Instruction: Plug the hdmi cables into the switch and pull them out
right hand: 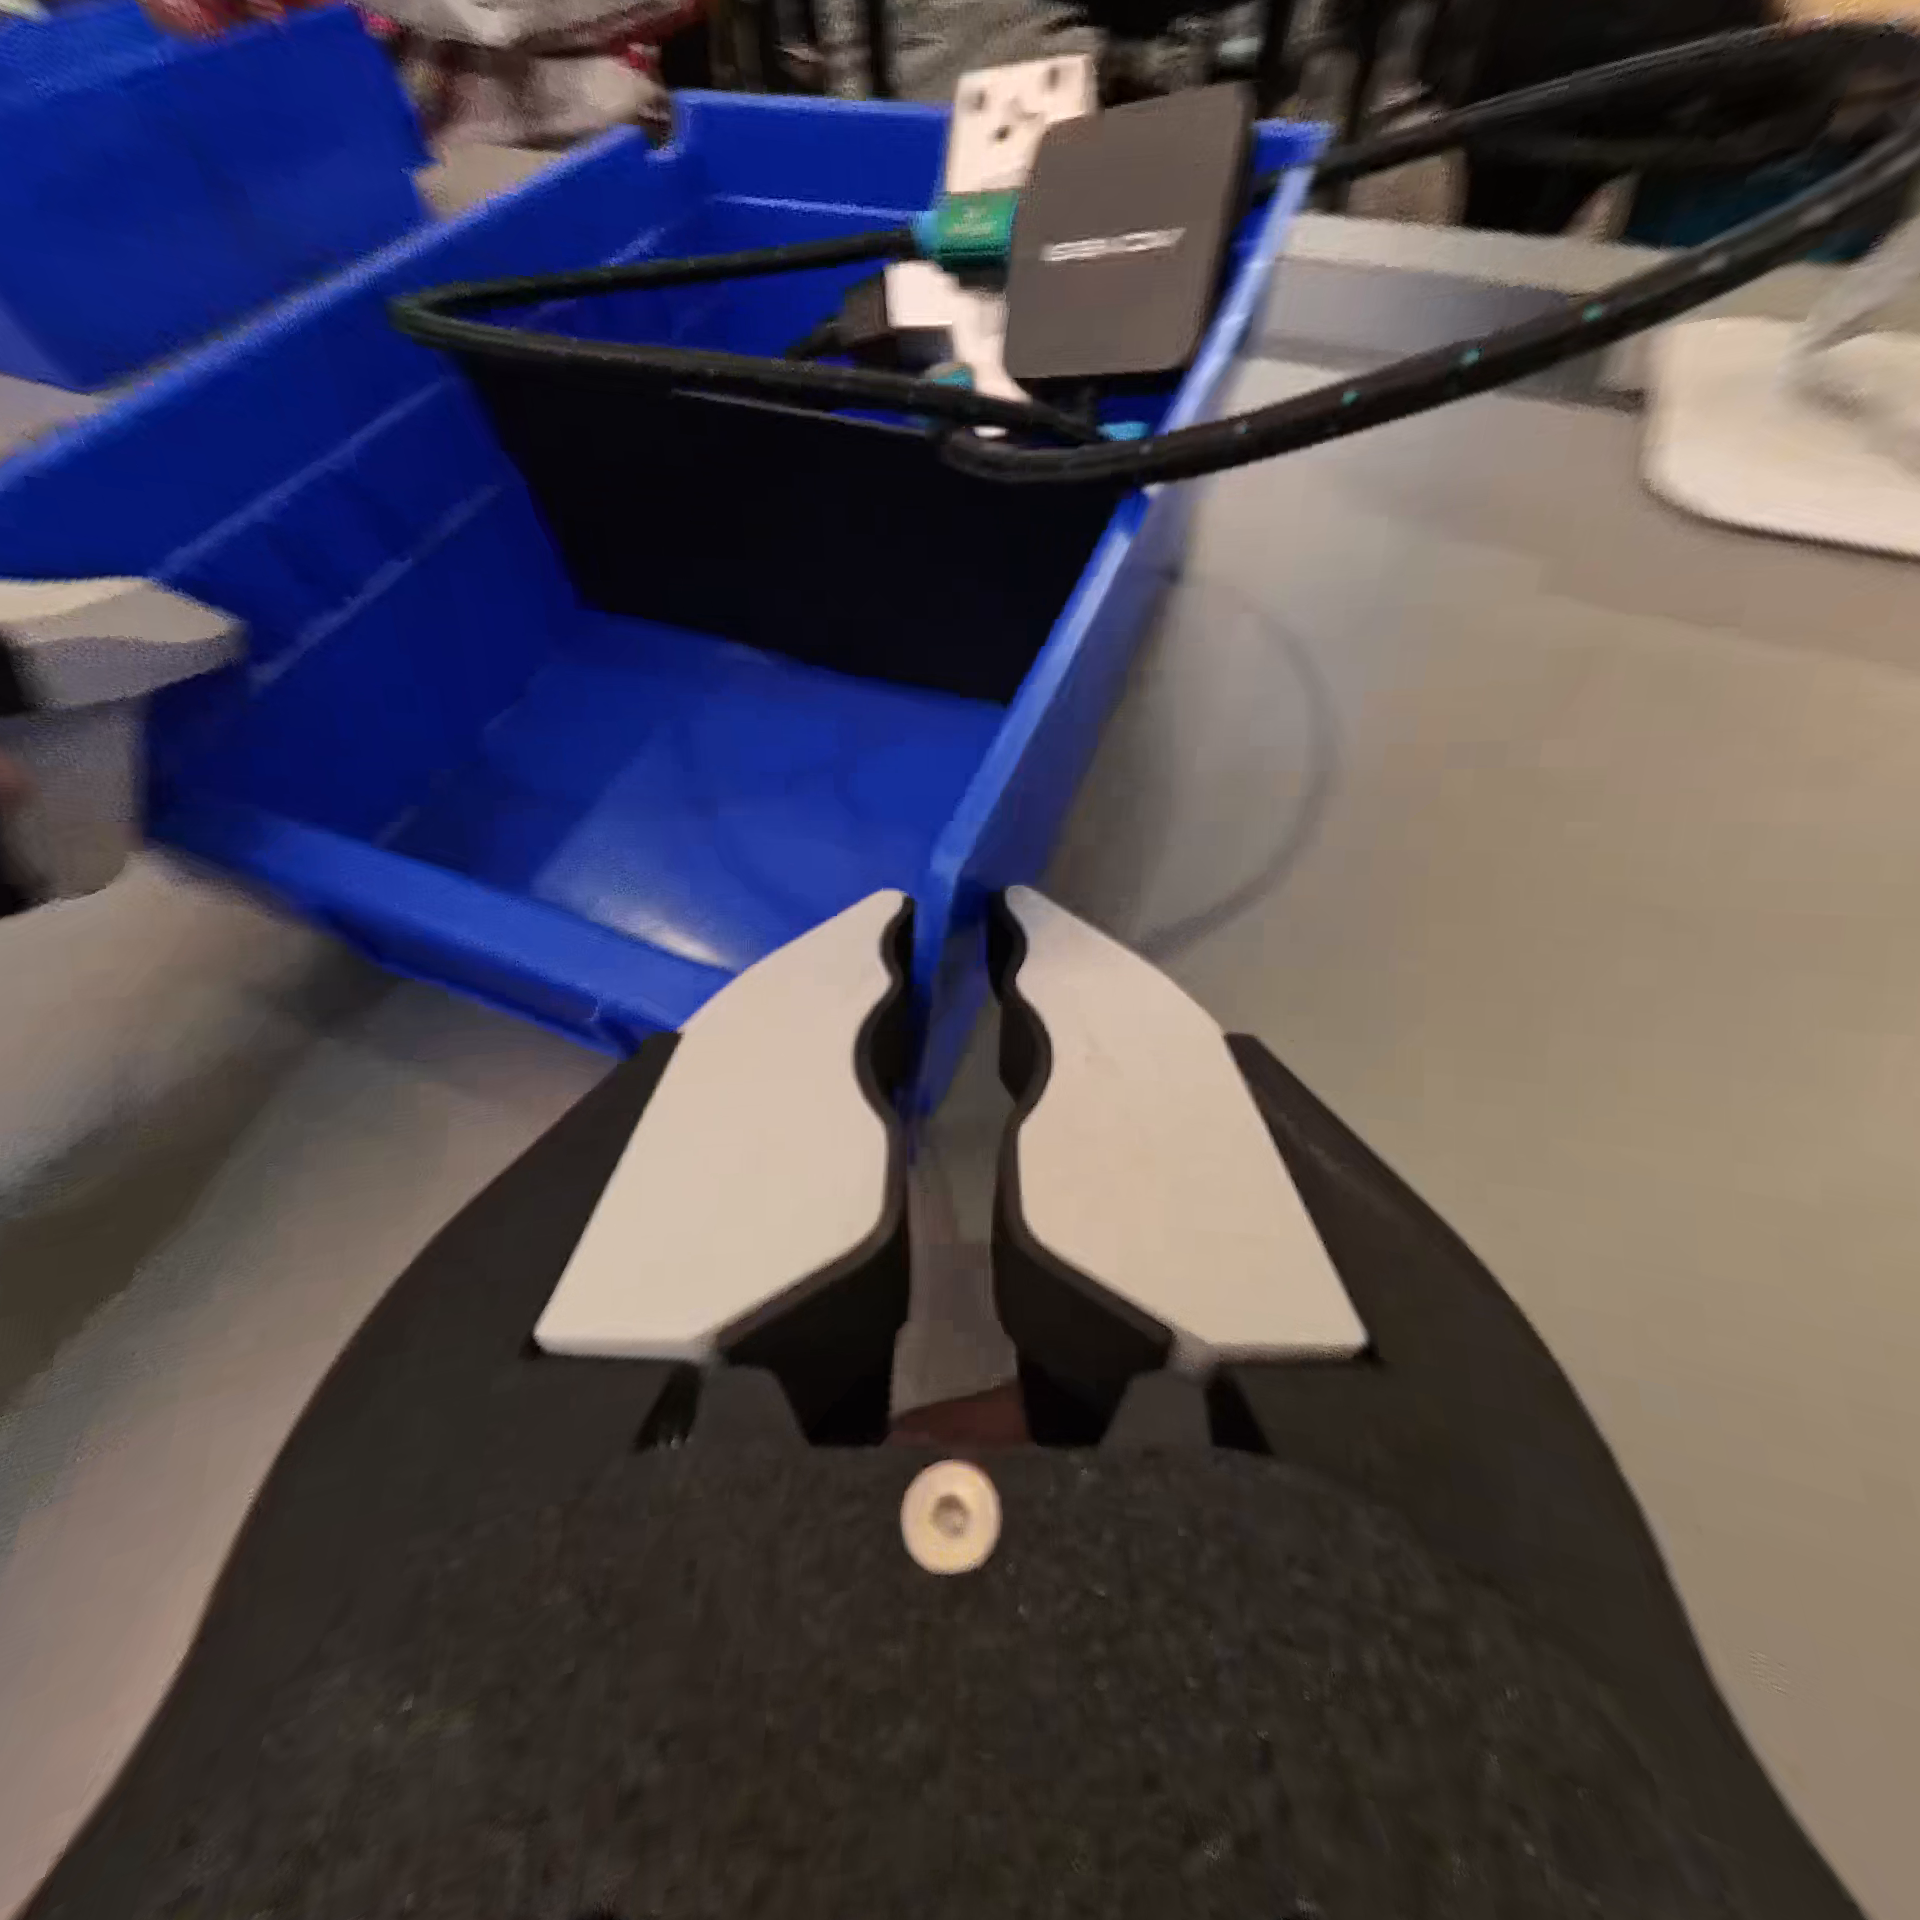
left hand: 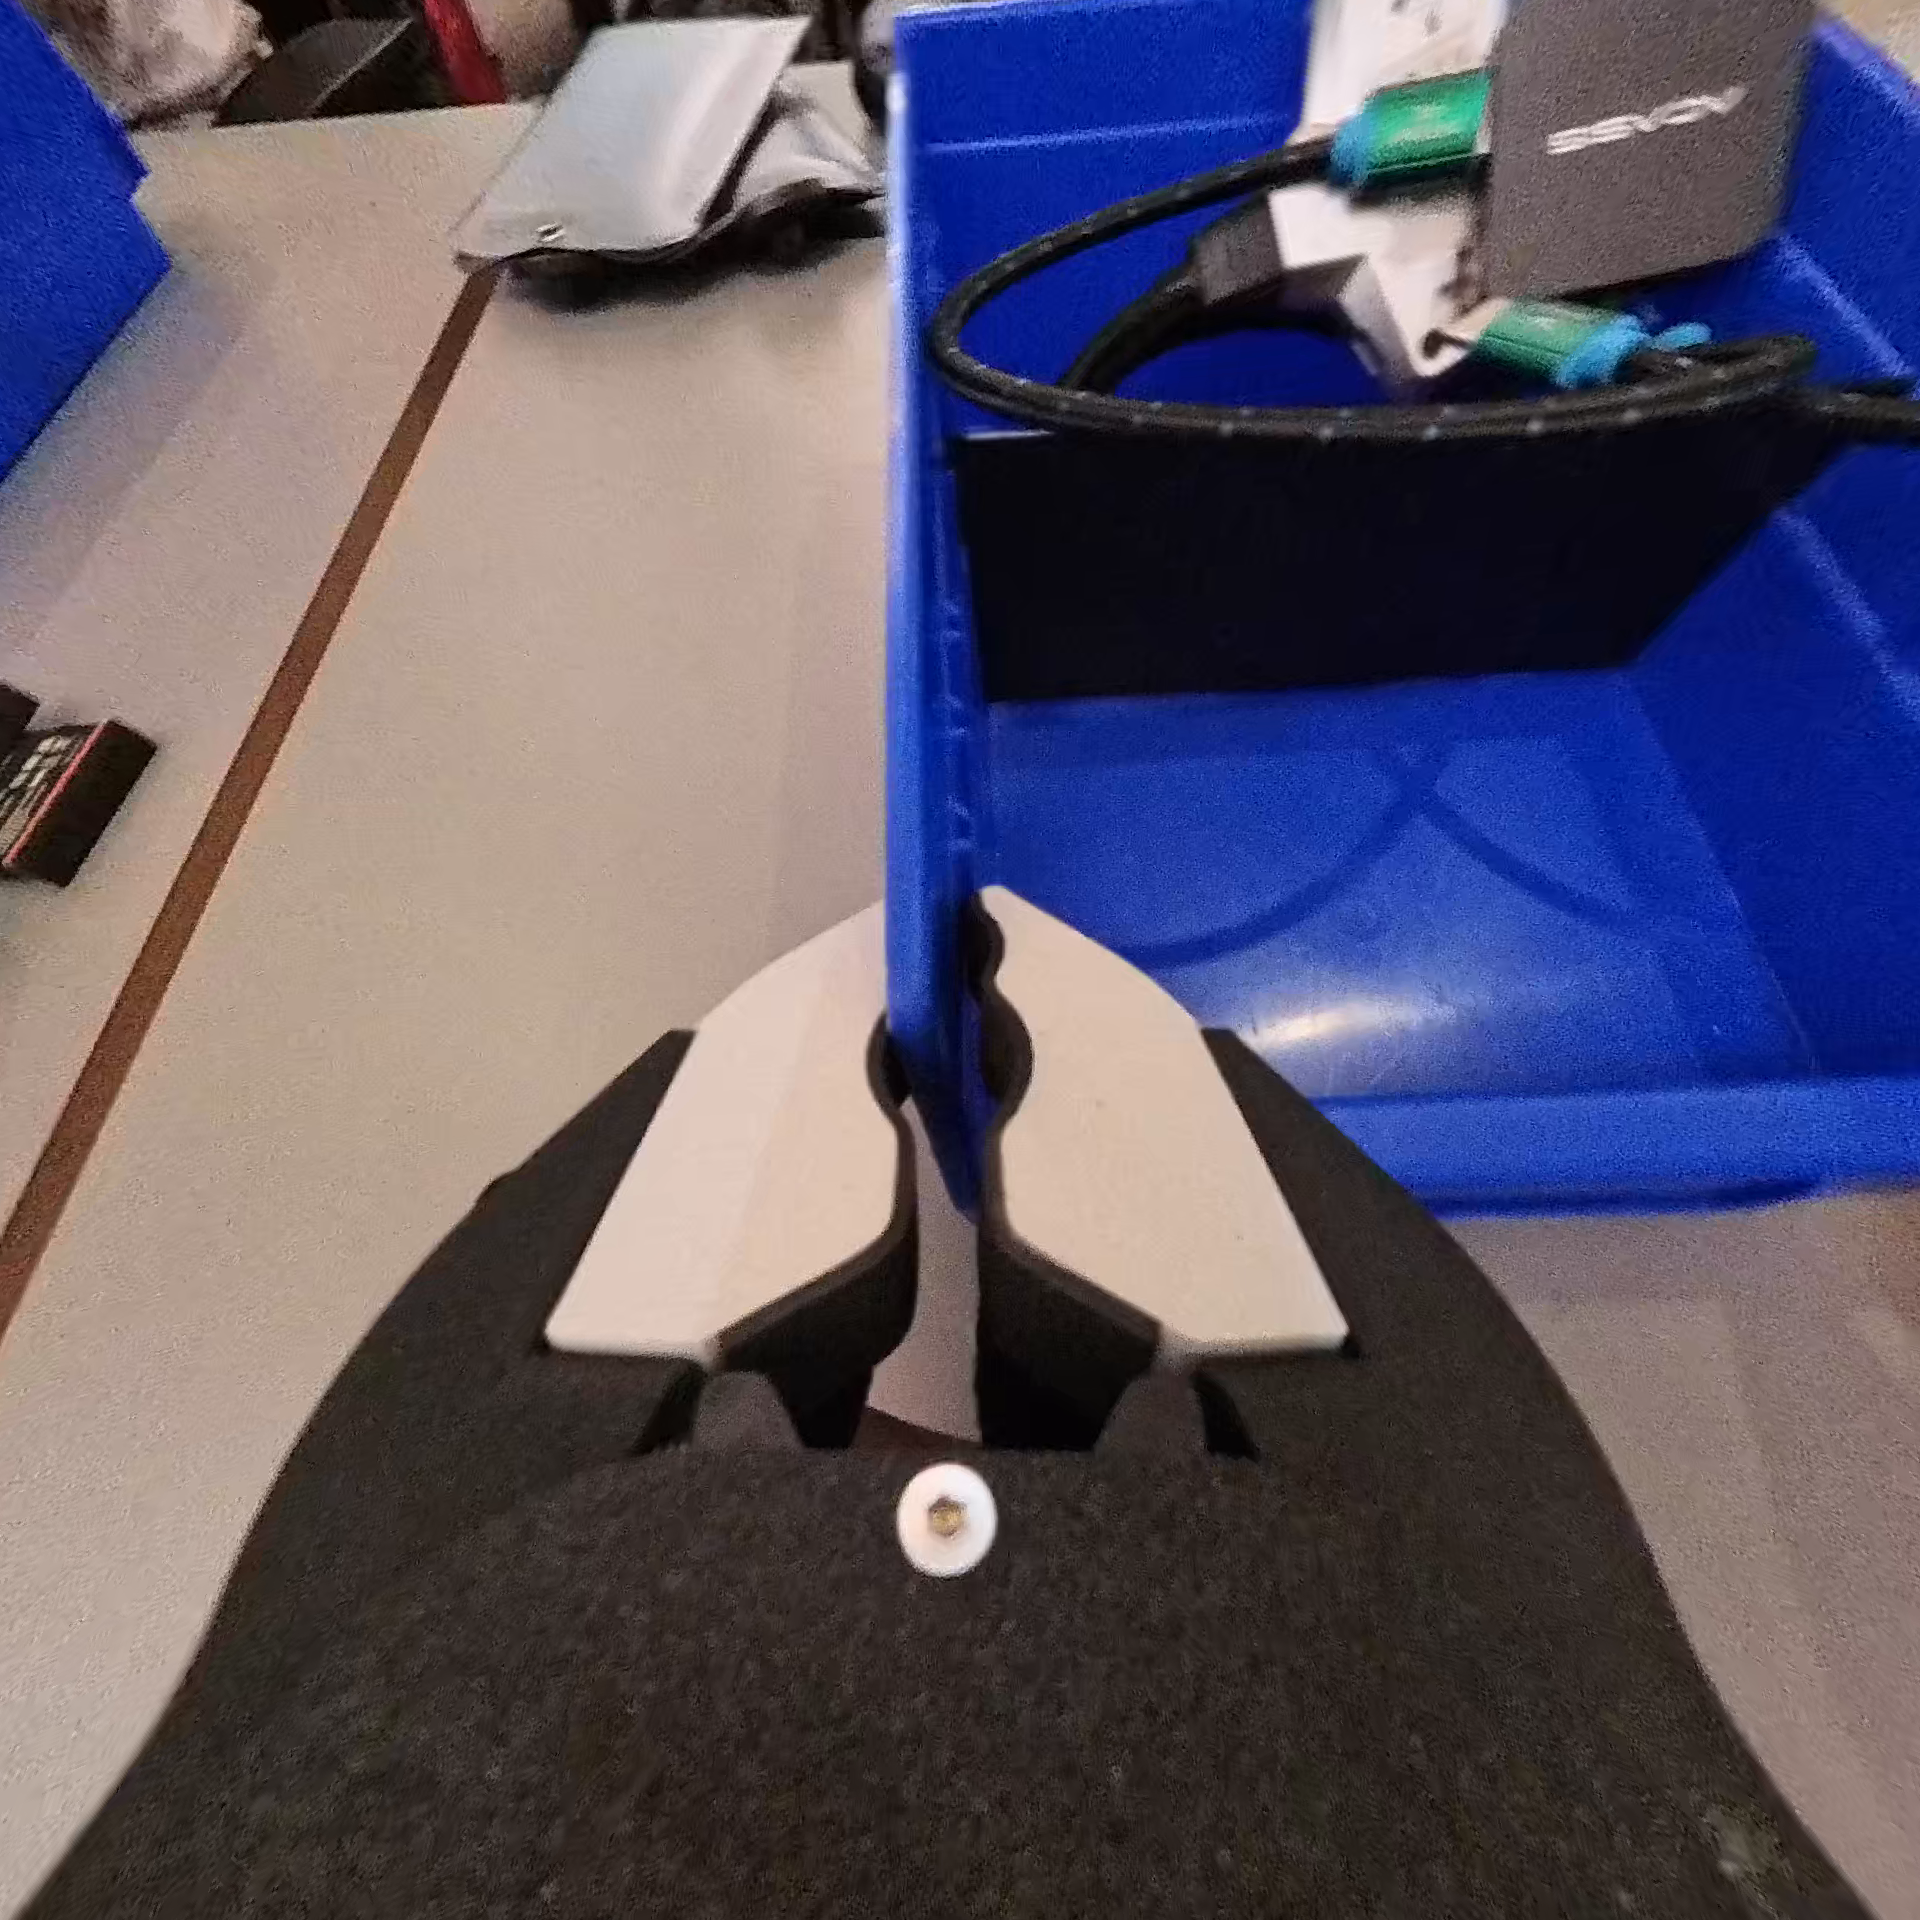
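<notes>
Both grippers clamp blue bin [left hand: 1049, 187] walls — left [left hand: 935, 914] | right [right hand: 956, 909]

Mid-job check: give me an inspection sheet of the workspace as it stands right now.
Surface: grey table with a brown seam strip.
Job's things: dark grey switch in the far compartment of the blue bin; green-ended HDMI plug at its side, seating not clear.
Clutter: grey pouch and small dark box on the table; white papers behind the switch.
Grippers: left gripper clamps the bin's left wall; right gripper clamps its right wall.
Cables: black braided cable loops out over the bin's right rim.
Surroundings: second blue bin to the left; background blurred.
</notes>
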Tool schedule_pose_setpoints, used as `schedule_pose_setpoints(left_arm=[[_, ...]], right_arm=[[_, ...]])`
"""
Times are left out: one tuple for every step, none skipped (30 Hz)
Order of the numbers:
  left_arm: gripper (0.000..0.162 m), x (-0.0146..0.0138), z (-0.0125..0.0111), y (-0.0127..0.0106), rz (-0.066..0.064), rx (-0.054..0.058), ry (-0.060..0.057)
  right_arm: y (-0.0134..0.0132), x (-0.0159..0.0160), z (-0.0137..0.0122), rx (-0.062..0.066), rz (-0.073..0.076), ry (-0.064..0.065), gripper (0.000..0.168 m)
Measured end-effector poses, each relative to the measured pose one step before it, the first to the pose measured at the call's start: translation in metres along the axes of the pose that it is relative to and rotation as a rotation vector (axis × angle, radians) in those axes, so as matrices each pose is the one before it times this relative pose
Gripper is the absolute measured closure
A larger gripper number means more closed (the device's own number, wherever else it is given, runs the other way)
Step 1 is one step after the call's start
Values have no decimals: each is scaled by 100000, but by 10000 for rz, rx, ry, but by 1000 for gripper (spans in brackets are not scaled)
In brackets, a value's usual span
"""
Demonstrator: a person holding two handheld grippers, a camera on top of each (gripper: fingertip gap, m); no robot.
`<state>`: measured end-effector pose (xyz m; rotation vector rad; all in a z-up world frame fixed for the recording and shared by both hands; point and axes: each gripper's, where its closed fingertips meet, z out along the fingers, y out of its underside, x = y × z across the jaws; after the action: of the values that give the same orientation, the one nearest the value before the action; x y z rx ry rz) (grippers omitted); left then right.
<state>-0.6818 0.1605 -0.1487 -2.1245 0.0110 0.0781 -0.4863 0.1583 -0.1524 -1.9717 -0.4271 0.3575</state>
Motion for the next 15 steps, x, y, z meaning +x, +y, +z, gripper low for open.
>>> schedule_pose_setpoints(left_arm=[[155, -383, 207, -74, -308, -118, -202], [155, -52, 97, -51, -276, -57, -22], [153, -74, 8, -23, -273, -3, -77], [147, -84, -165, -5, -192, -9, -115], [141, 14, -406, -169, -70, 72, -37], [138, 4, -660, -393, -105, 170, -13], [135, 12, -857, -543, -199, 232, 5], [132, 129, -949, -835, -337, 408, 73], [129, 330, -1008, -960, -415, 544, 234], [124, 368, -993, -858, -369, 567, 298], [121, 167, -927, -513, -348, 443, 121], [118, 215, -890, -53, -277, 245, 55], [116, 380, -872, 426, -197, 68, 32], [115, 590, -908, 1077, -110, -156, -42], [116, 994, -865, 1457, 26, -199, 18]], right_arm=[[184, -747, -248, -151, -47, -695, 155], [265, -400, -467, -225, -248, -552, 153], [300, -91, -823, -261, -285, -434, 151], [255, -148, -1212, -193, -344, -576, 148], [324, -271, -1562, -141, -490, -752, 142], [545, -60, -1851, -178, -580, -620, 138], [769, 464, -2096, -158, -587, -257, 134], [924, 836, -2265, -54, -538, -55, 134], [1005, 1015, -2366, 76, -352, -3, 134], [1167, 1278, -2407, 137, -74, 111, 134], [1343, 1544, -2372, 145, 144, 208, 134], [1487, 1802, -2353, 157, 260, 303, 133], [1434, 2266, -2372, 326, 406, 542, 132], [1223, 2738, -2497, 598, 518, 765, 132], [1054, 2537, -2636, 686, 350, 561, 133]])
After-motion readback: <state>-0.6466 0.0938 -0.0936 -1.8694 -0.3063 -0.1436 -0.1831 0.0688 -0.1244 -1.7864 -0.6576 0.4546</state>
